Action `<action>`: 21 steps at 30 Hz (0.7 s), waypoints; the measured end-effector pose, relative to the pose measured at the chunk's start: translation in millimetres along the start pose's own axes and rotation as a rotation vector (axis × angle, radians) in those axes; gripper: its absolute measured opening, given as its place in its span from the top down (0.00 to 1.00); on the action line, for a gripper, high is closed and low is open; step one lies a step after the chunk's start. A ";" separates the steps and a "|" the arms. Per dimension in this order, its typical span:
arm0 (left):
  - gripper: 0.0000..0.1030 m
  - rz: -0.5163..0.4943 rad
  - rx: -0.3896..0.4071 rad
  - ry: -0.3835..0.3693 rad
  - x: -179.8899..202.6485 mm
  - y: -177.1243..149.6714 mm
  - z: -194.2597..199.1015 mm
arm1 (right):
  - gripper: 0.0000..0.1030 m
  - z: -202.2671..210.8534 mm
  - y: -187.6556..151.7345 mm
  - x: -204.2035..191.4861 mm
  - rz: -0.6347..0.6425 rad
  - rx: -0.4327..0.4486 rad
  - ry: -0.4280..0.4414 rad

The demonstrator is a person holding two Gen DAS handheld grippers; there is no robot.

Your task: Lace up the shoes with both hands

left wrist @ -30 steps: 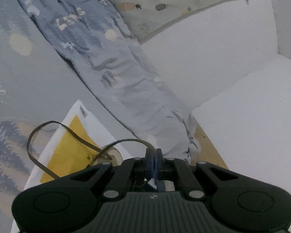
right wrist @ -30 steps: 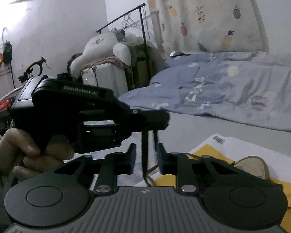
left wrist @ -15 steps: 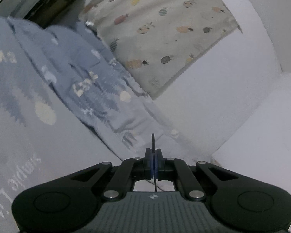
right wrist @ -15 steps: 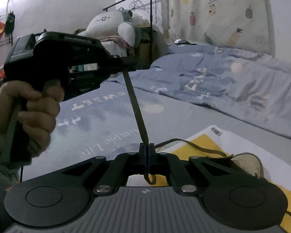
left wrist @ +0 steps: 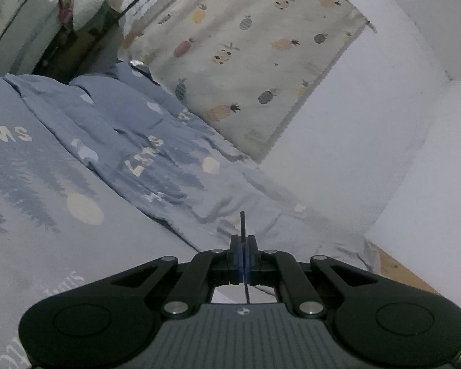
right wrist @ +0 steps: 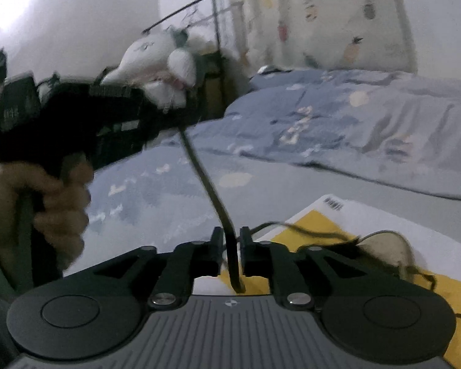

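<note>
A: Looking at the left black two-finger gripper (left wrist: 243, 240), what is it doing?

B: Its two fingers are pressed tight together on the thin dark shoelace (left wrist: 242, 223). A short stiff end of the lace sticks up past the tips. From the right camera, a person's hand (right wrist: 50, 196) holds this gripper up high over the blue-grey printed bed cover (right wrist: 175, 184).

A: And the right black two-finger gripper (right wrist: 229, 240)?

B: Its fingers stand a little apart. The lace runs down through the gap between them, and I cannot tell if it touches them. The picture is blurry there.

A: Where does the lace go?

B: From the left gripper it slants down to the right gripper. More of it loops over to the pale worn shoe (right wrist: 390, 250) at the right.

A: Where is the shoe?

B: It sits on a yellow and white flat paper packet (right wrist: 329, 215), which lies on the bed cover. The shoe is partly hidden behind the right gripper.

A: What is behind?

B: A pale curtain with little pineapples (left wrist: 255, 49) and a white soft toy (right wrist: 156, 52).
</note>
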State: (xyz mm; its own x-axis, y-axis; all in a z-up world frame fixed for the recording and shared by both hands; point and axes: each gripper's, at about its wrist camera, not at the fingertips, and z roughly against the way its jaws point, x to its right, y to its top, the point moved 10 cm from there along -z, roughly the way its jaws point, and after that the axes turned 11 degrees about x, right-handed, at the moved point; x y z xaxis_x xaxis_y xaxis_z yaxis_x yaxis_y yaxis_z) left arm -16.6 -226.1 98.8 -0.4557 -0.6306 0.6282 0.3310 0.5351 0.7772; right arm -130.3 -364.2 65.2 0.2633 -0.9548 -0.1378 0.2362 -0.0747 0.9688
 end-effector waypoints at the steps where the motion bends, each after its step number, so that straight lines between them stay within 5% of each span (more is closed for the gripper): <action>1: 1.00 -0.009 -0.003 0.005 1.9 -2.1 -1.2 | 0.72 5.3 6.1 5.6 -0.019 0.019 -0.013; 5: 1.00 -0.043 -0.026 -0.027 22.9 -17.1 -8.0 | 0.68 37.5 31.4 43.5 -0.096 0.114 -0.092; 10: 1.00 -0.079 -0.071 -0.102 58.0 -44.1 -17.2 | 0.65 96.5 42.7 139.5 -0.194 0.195 -0.329; 16: 1.00 -0.123 -0.116 -0.160 88.0 -75.4 -23.8 | 0.65 188.8 22.8 263.3 -0.288 0.210 -0.677; 21: 1.00 -0.118 -0.127 -0.162 95.9 -90.0 -27.3 | 0.65 227.7 -0.8 306.8 -0.373 0.192 -0.817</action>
State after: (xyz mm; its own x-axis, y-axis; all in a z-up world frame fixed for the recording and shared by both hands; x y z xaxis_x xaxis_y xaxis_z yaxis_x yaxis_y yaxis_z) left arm -67.5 -350.2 90.1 -0.6204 -0.5808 0.5271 0.3643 0.3818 0.8494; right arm -262.7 -722.6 69.1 -0.5588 -0.7603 -0.3312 -0.0057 -0.3958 0.9183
